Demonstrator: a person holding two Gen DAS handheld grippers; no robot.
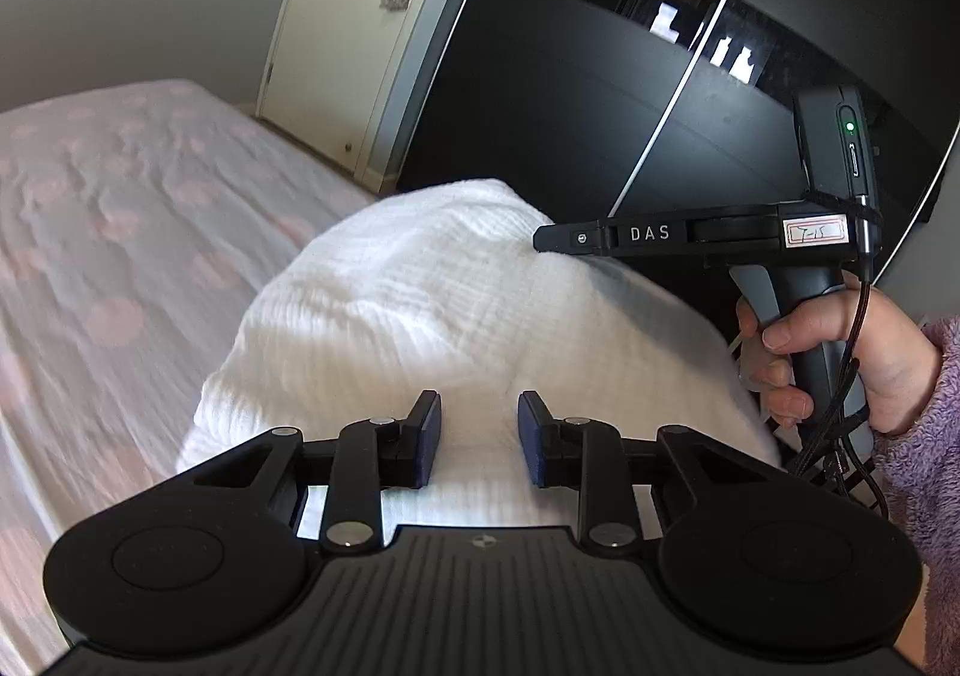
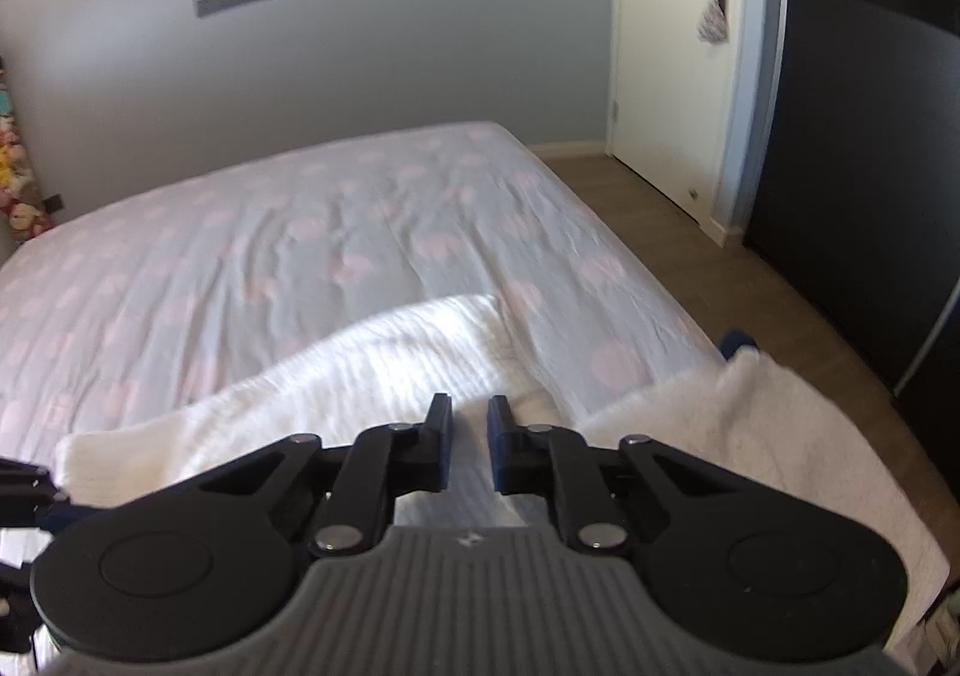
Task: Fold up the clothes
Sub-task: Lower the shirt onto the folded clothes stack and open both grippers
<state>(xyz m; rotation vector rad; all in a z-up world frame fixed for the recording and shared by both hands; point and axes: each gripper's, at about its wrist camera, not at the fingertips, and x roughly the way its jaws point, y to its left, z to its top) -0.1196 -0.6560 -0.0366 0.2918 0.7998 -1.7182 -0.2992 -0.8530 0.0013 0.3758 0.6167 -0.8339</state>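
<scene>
White ribbed cloth (image 1: 456, 304) lies bunched near the bed's (image 2: 270, 256) edge.

bed (image 2: 312, 232): covered by pale sheet with pink dots | white textured cloth (image 2: 360, 376): laid rumpled at near right corner, draped over edge

Both grippers are black, with round discs, silver screws, ribbed grey bodies and dark blue pads on the fingers (image 1: 427, 436). The right gripper (image 1: 543, 239) bears white "DAS" lettering, a green light and black cables. The sleeve (image 1: 924, 436) is fuzzy purple.
</scene>
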